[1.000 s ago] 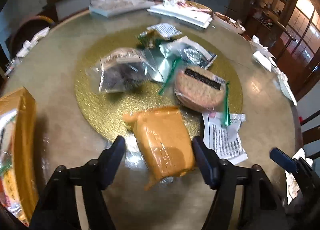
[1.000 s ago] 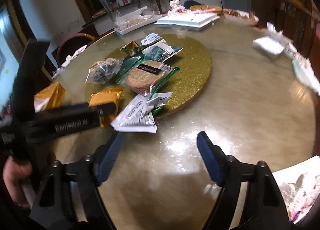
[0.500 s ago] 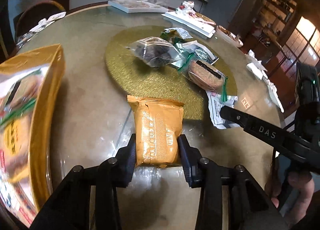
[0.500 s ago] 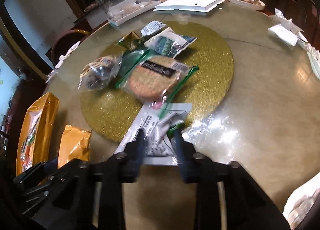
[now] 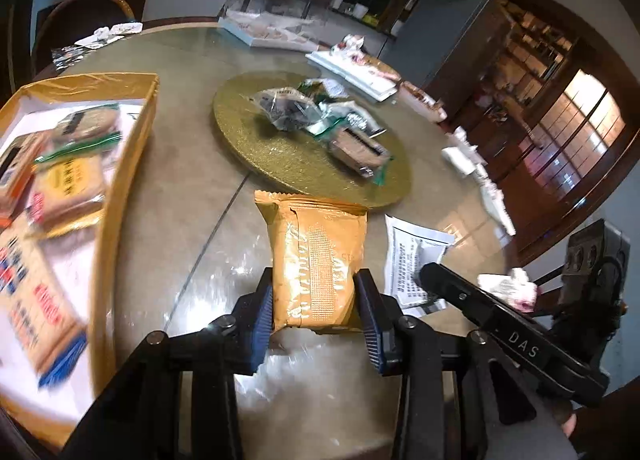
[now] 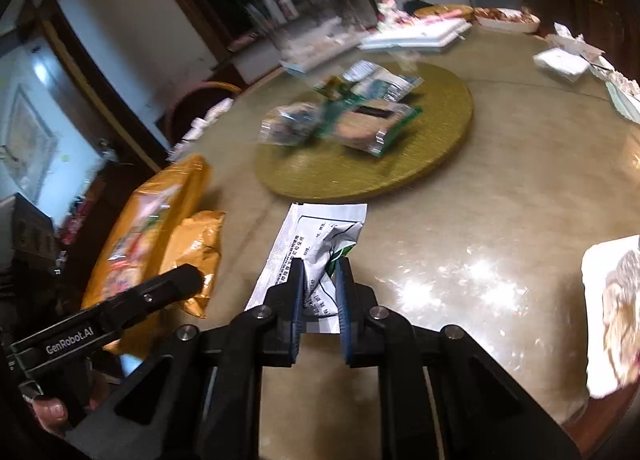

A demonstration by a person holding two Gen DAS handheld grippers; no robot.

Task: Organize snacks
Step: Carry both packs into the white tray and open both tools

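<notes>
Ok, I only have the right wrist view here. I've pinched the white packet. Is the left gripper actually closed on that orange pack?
Observer: Yes, the left gripper has both pads against the sides of the orange pack.
Operator: Is the gold box beside it open?
Observer: Open, the gold box already holds several packets.
Operator: What faces up on the orange pack?
Observer: Its back seam and a block of small print.
</notes>
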